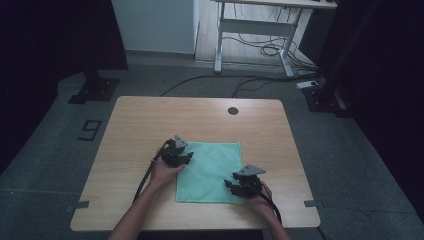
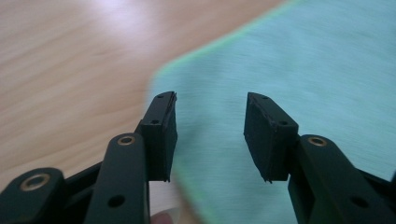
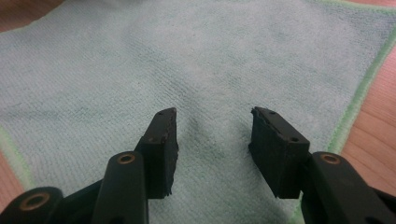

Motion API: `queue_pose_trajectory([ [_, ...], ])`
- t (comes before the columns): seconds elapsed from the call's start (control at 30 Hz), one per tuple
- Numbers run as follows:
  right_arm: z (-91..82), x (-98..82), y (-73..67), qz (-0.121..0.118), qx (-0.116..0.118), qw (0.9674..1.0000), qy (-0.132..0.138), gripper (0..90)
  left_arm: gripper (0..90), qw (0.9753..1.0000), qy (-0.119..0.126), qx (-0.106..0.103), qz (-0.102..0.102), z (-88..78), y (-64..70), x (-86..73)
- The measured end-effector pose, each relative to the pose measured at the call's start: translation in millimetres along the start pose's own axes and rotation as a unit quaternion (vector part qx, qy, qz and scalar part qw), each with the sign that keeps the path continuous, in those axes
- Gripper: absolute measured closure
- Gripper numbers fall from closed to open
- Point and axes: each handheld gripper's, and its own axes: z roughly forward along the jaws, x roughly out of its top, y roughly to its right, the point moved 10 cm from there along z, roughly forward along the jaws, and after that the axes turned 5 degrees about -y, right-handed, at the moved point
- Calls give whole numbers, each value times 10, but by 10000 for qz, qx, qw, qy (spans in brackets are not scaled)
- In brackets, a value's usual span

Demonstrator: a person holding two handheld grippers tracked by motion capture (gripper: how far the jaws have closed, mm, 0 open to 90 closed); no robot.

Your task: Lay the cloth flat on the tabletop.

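Note:
A light green cloth (image 1: 210, 172) lies flat on the wooden table (image 1: 150, 120), spread out as a near square. My left gripper (image 1: 188, 159) sits at the cloth's left edge near its far left corner. In the left gripper view its jaws (image 2: 211, 98) stand open over the cloth (image 2: 303, 70), with nothing between them. My right gripper (image 1: 229, 184) rests over the cloth's near right part and points left. In the right gripper view it (image 3: 214, 112) is open above the cloth (image 3: 187, 56), and its pads hold nothing.
A small black round cap (image 1: 233, 110) sits in the tabletop near the far edge. Beyond the table stand a white desk frame (image 1: 218, 45), loose cables (image 1: 270, 50) on the floor and two black stand bases (image 1: 95, 90). Bare wood (image 2: 70, 60) lies left of the cloth.

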Motion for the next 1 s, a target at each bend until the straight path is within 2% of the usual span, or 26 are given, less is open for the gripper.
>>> queue_pose_trajectory([
  [0.03,0,0,0,0,0,10000,0,511,545,9999,14,94,-130,-10,-89,1],
  [0.07,-1,-4,-7,-34,-32,10000,-16,510,557,9993,25,198,-323,-14,-243,9],
  [0.1,-1,-4,-7,-34,-32,10000,-16,510,562,9993,25,198,-323,-14,-243,9],
  [0.13,-1,-7,-11,-66,-51,10000,-28,510,569,9990,-9,261,-374,6,-352,24],
  [0.23,2,-7,-9,-68,-49,10000,-36,510,585,9991,-64,251,-342,45,-398,45],
  [0.27,3,-7,-7,-61,-37,10000,-37,511,604,9993,-130,241,-274,100,-408,61],
  [0.3,3,-7,-7,-65,-37,10000,-40,511,615,9993,-130,241,-274,100,-408,61],
  [0.33,3,-7,-7,-69,-38,10000,-40,511,619,9990,-256,295,-194,163,-415,58],
  [0.4,2,-8,-7,-73,-45,10000,-42,512,636,9989,-300,299,-204,212,-410,58],
  [0.6,3,-9,-6,-68,-19,10000,-43,514,638,9992,-359,170,-99,270,-324,47],
  [0.7,4,-8,-3,-66,-26,10000,-39,515,623,9992,-338,219,-79,290,-318,51],
  [0.83,3,-9,-3,-71,-25,10000,-44,516,624,9994,-308,176,-59,299,-321,56],
  [0.97,4,-8,5,-74,-12,10000,-48,518,669,9996,-276,68,73,316,-306,73],
  [1.0,4,-8,9,-72,-6,10000,-52,520,725,9997,-215,17,135,333,-288,86],
])
